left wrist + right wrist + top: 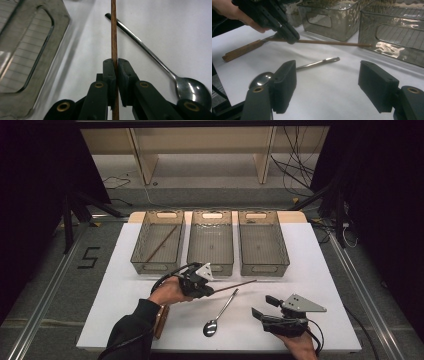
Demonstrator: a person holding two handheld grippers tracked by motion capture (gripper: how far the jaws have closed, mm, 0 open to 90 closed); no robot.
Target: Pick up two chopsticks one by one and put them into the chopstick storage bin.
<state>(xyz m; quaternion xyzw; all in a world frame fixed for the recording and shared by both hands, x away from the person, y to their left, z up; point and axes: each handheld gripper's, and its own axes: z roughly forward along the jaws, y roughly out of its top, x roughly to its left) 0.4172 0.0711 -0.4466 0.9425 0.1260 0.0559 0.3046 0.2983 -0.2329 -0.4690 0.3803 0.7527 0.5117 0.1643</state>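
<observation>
The chopstick (pixel 235 286) is held clear of the bench (pixel 125 270), pinched near one end by the left tool (pixel 212 291), whose jaws are closed tight on the thin wooden shaft, as is seen in the left gripper view (pixel 114 37). Most of its length sticks out unsupported toward the right, in front of the middle basket (pixel 210 268). A second chopstick (pixel 161 243) lies in the left basket (pixel 150 266), so that basket is judged the likely destination. The right tool (pixel 261 308) is held low over the bench with its jaws wide apart and nothing between them.

The main risk is judged to be rotation of the stick in the grasp: a round, slim shaft gripped so far from its middle could be swung downward by its own weight or by any knock. The free tip could be caught on a basket wall during a swing to the left, and the stick could then be levered out of the jaws or the light basket pushed along the bench.

The spoon (pixel 218 316) lies just below the stick, its handle passing close under it; if the stick were lowered or dropped, the spoon could be struck and shifted. A wooden-handled utensil (pixel 243 50) lies near the left hand (pixel 167 292) and could be brushed by the sleeve.
</observation>
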